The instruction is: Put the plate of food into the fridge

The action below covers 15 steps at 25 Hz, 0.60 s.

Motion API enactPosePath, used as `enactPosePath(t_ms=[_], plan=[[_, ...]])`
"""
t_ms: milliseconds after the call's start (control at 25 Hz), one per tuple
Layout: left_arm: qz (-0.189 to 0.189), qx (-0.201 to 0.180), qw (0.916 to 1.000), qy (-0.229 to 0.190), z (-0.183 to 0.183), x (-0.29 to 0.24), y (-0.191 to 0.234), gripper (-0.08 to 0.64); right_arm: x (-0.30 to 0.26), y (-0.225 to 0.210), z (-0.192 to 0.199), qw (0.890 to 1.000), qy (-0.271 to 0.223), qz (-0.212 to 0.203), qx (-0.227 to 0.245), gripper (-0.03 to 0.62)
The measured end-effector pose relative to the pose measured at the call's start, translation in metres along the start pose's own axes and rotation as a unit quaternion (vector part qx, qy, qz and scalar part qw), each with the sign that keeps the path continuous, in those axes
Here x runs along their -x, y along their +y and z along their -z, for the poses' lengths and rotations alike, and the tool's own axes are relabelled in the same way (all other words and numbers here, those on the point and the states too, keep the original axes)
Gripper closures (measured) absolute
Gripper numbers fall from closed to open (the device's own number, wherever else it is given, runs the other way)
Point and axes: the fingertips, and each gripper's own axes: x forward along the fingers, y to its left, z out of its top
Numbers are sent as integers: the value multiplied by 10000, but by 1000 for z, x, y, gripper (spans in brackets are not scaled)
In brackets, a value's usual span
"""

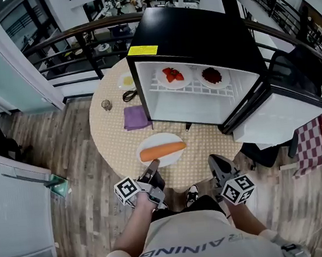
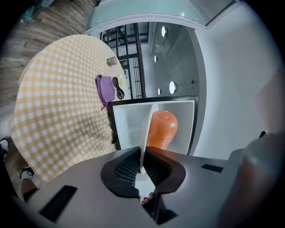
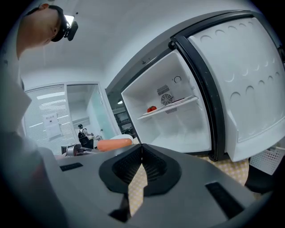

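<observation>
A white plate (image 1: 154, 142) with one long carrot (image 1: 163, 150) rests on the round checked table (image 1: 112, 140), in front of the open black mini fridge (image 1: 192, 37). My left gripper (image 1: 152, 168) is shut on the plate's near rim. In the left gripper view the plate (image 2: 146, 129) runs edge-on between the jaws of the left gripper (image 2: 142, 153), with the carrot (image 2: 161, 129) just beyond. My right gripper (image 1: 213, 162) hovers at the table's near edge, to the right of the plate, shut and holding nothing. In the right gripper view the carrot (image 3: 114, 144) lies left of the right gripper (image 3: 141, 148).
The fridge's upper shelf (image 1: 194, 88) carries a plate of strawberries (image 1: 173, 75) and a plate of dark red food (image 1: 212, 75); the space below it is bare. Its door (image 1: 282, 113) swings out to the right. A purple cloth (image 1: 135, 117), black cable (image 1: 129, 95) and small jar (image 1: 107, 105) lie left of the fridge.
</observation>
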Motion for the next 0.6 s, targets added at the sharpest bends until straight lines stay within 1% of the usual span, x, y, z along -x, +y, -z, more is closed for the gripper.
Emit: enactPosePath(t_ms=[80,240,400,600], plan=[[-93,-64,9999,-78,-2,-15,4,535,-6,-10,-2,9999,47,-108,4,571],[-143,24,9995,-289,-5,-44,11,535,-13,-24,0,9992,224,-337,-5,571],[-245,92,9989,-379,-14,-79,25,535,-18,-34,2,9985,360,-424,-7,569],[-471,-82,9979,-443,-29,-122,46,535,-23,-37,8,9978,464,-463,-57,571]])
